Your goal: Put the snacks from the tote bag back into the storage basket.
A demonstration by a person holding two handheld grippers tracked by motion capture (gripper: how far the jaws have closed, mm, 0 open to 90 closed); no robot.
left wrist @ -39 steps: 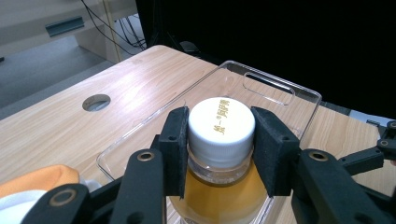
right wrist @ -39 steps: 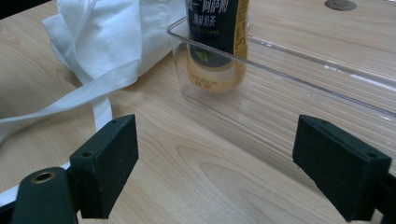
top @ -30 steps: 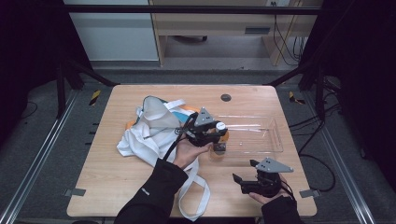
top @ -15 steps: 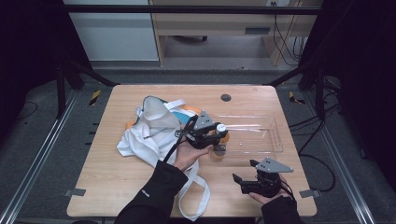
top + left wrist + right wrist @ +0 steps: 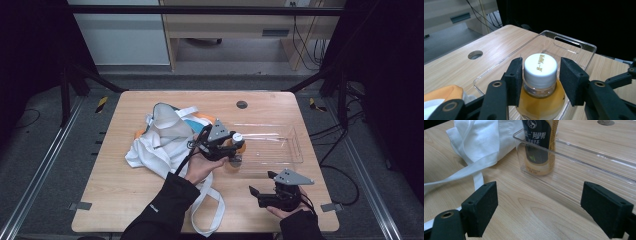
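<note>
**A Tea Bottle Standing in a Clear Tray**

The bottle point(image 5: 540, 82) is stood straight up, with its long side running up and down and its cap pointed at the ceiling. A round white cap with small gold writing is seen on top. Golden-brown drink is seen inside, and a dark label with pale writing is wrapped around the lower part. The bottle is set in the near left corner of the clear plastic tray point(image 5: 280, 155), which lies on the wooden table point(image 5: 120, 200).

The left gripper point(image 5: 541, 77) is placed around the bottle's neck. Its jaws have just been opened wider; one pad is kept at the cap and a gap is seen at the other, so the bottle is let go.

The right gripper point(image 5: 546, 207) is held wide open over bare table, with nothing between its jaws.

A white cloth bag point(image 5: 160, 140) is spread just left of the tray.
</note>
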